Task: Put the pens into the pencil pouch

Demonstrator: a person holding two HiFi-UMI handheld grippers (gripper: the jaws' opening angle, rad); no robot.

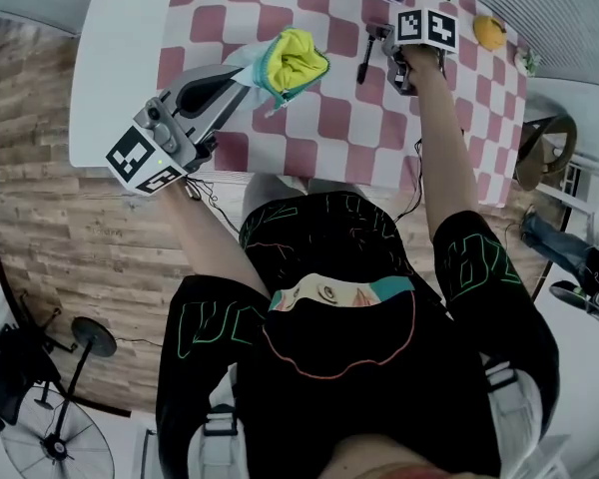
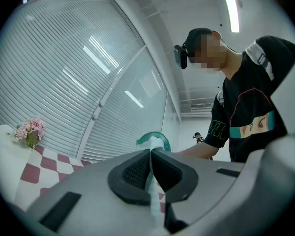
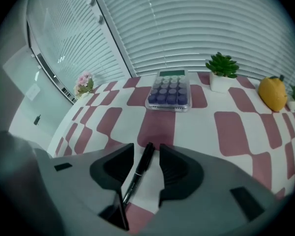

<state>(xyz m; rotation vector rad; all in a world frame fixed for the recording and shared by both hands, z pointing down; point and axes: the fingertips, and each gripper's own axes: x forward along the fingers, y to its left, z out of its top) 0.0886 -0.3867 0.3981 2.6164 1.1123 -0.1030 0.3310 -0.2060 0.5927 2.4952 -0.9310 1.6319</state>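
Red-and-white checked cloth (image 3: 236, 127) covers the table, and on it lies a black pen (image 3: 140, 173), slim, stiff, light and probably slick. It sits between the spread jaws of the right gripper (image 3: 146, 157), not yet pinched; mid-barrel looks the surest place to take it. Away to the left, the left gripper (image 2: 151, 167) is pressed together on the rim of the soft pencil pouch (image 1: 285, 63), whose yellow-lined mouth gapes open.

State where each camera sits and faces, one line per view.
Head view: on the head, steeply down at table; torso, both arms, left gripper, right gripper.
Left gripper view: on that gripper, roughly level, jaws shut on pencil pouch; person's torso.
Right gripper view: downward, open jaws astride pen; no body.
Shared: head and right gripper views show pen.
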